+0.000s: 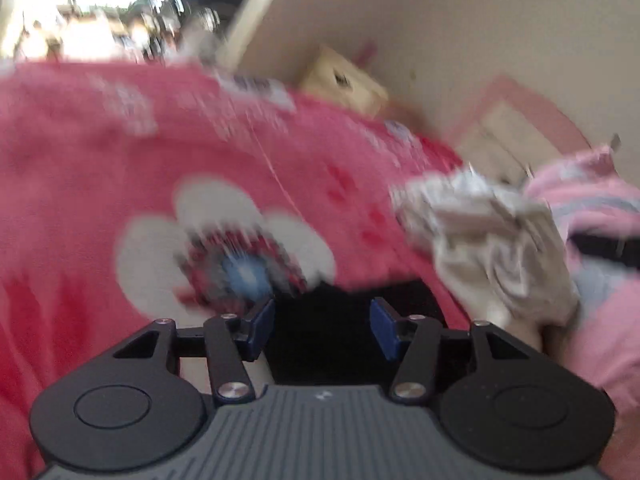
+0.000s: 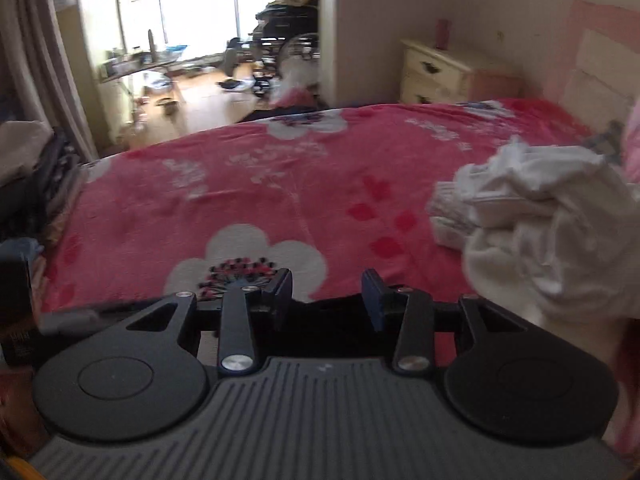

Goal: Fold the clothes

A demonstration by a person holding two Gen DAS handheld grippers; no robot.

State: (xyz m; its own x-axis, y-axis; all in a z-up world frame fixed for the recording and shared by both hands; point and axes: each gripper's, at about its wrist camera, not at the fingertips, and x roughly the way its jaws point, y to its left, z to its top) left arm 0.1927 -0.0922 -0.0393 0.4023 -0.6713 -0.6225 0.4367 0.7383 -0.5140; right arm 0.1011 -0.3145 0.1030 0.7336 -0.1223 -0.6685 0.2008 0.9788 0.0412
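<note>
both your tongs, the left tongs (image 1: 322, 322) and the right tongs (image 2: 326, 294), stood spread with nothing pinched, a dark cloth (image 1: 344, 312) lying under them at the near edge of the bed (image 2: 248, 184). the crumpled white clothes (image 2: 552, 224) sat heaped to the right, just beside the tongs. you risked pinching the red blanket (image 1: 100, 168) along with a garment, or dragging up the whole tangle, since no single edge showed free.
</note>
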